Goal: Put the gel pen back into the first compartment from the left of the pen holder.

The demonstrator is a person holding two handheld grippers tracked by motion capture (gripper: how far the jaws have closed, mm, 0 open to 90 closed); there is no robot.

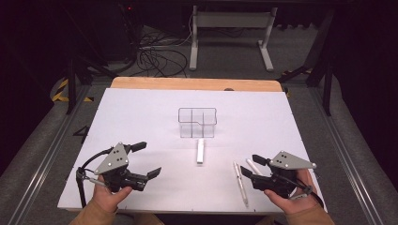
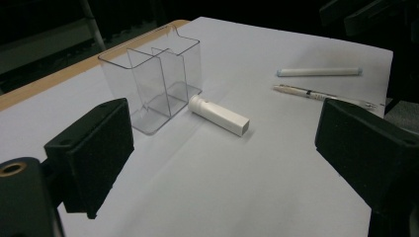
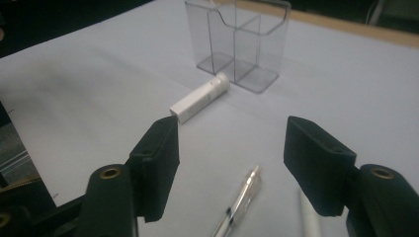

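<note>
At the near edge of the white table, I hold my right gripper low over the sheet, its jaws partly open and gripping nothing, the gap between them aimed so that the clear pen lies straight ahead and just under the pads. That pen sits closest to this hand, which is likely why I line up on it first; a white stick lies beside it, off toward my right jaw, and I cannot tell from its blurred end whether it is a marker or chalk. Farther ahead of the gripper rests a white capped tube, its round cap pointing at the clear divided holder, which stands upright and empty beyond it, open compartments up as if waiting to receive the loose items. My left gripper hangs off to the side, jaws spread wide and empty, kept back from the pieces so the right hand has room to work.
</note>
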